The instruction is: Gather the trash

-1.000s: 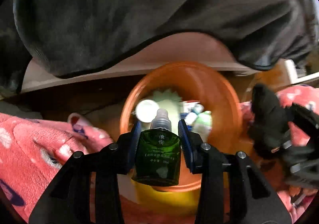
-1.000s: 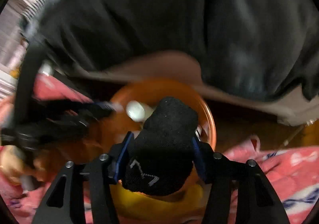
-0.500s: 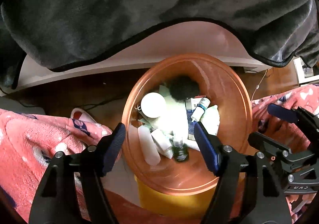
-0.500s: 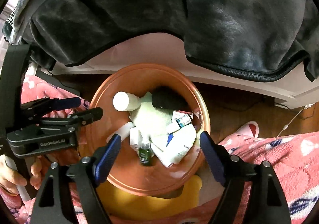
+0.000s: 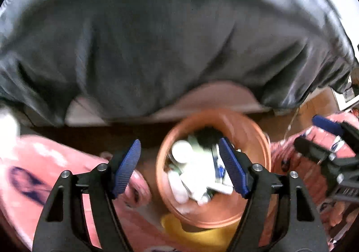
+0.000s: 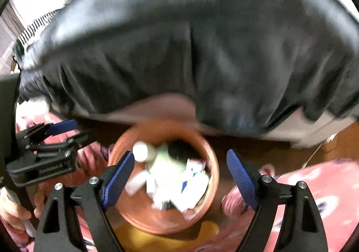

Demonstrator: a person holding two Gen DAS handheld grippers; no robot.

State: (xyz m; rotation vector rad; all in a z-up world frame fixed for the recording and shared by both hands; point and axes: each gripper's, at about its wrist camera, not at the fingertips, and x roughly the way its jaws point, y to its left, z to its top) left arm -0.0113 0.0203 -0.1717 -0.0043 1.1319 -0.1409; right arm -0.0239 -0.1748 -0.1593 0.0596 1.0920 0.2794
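Left wrist view: both tongs, left (image 5: pixel 180 169) and right (image 6: pixel 179 175), have just opened, empty, above the orange bin (image 5: pixel 258 139) holding light, slippery plastic bottles (image 6: pixel 143 151); grip their bodies.

A large dark grey plush blanket (image 5: pixel 157 50) fills the upper half of both views, draped in soft folds with its lower edge hanging over a pale pinkish-white bed frame or ledge (image 5: pixel 215 97). Below that runs a strip of dark brown wooden floor (image 6: pixel 258 148). A pink fleece fabric with white and dark blue print (image 5: pixel 33 169) lies low on both sides, bunched into folds. A yellow rounded plastic object (image 5: pixel 197 234) shows at the bottom centre, partly hidden. A thin pale cord (image 6: pixel 314 155) trails across the floor at the right. At the far upper left of the right wrist view, a white ribbed panel (image 6: pixel 36 27) is visible, too blurred to identify.
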